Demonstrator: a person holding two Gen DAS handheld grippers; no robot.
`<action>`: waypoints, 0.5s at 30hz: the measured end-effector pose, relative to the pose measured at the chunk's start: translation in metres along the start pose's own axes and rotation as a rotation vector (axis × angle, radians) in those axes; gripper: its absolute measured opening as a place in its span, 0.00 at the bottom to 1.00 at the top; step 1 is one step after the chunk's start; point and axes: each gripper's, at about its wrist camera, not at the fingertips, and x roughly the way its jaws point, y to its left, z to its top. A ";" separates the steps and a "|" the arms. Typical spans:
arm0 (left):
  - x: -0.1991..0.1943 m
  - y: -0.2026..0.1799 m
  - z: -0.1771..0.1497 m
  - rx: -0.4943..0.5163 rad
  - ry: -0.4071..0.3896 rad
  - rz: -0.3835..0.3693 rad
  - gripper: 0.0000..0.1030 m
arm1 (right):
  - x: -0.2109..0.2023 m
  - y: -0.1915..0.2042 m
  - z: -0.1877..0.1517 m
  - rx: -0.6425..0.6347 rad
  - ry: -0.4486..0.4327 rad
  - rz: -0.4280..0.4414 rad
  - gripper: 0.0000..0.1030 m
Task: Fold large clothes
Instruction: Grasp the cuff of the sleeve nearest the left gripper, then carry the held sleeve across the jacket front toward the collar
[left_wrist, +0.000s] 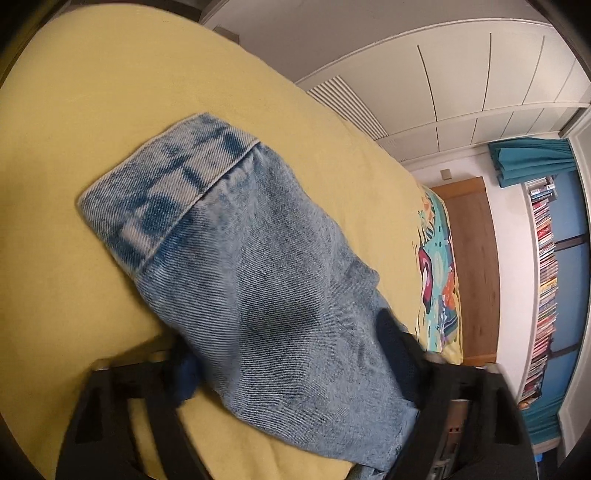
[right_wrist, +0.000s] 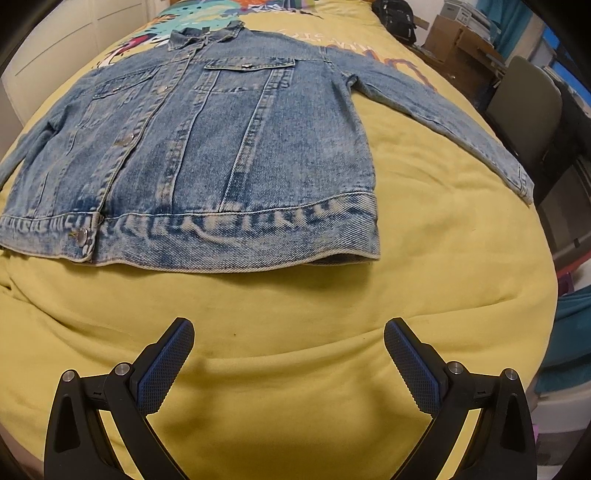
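1. Your left hand-held gripper (left_wrist: 291, 373) has its jaws spread around a sleeve of the faded blue denim jacket (right_wrist: 207, 147). The cuffed sleeve (left_wrist: 258, 266) lies between the fingers; I cannot tell whether they actually pinch the cloth.
2. Your right hand-held gripper (right_wrist: 289, 363) is wide apart and empty, hovering over bare cover just below the hem.
3. The jacket lies front-up and spread flat on the bed, collar far, right-side sleeve stretched out toward the bed edge.
4. Likely step: fold the left sleeve in across the chest. Grip near the cuff, lift just enough to clear, lay it straight without dragging the body.
5. Use the right one to pin the hem or shoulder if the denim shifts; it's stiff and heavy.
6. Surface: soft yellow bed cover (right_wrist: 295, 295), lumpy, with a colourful print near the collar.
7. Room: white cupboard doors (left_wrist: 461, 85), packed bookshelf (left_wrist: 546, 280), teal curtain (left_wrist: 532, 158), cardboard boxes (right_wrist: 454, 33), black bag (right_wrist: 397, 16).
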 end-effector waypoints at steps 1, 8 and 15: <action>0.000 0.002 0.003 -0.004 0.007 0.008 0.53 | 0.001 0.000 0.000 0.001 0.001 0.002 1.00; -0.004 0.007 -0.003 0.013 0.005 0.047 0.22 | 0.009 0.001 0.001 0.003 0.007 0.018 1.00; -0.008 0.002 -0.005 0.016 -0.003 0.014 0.09 | 0.012 -0.002 0.002 0.015 0.003 0.033 1.00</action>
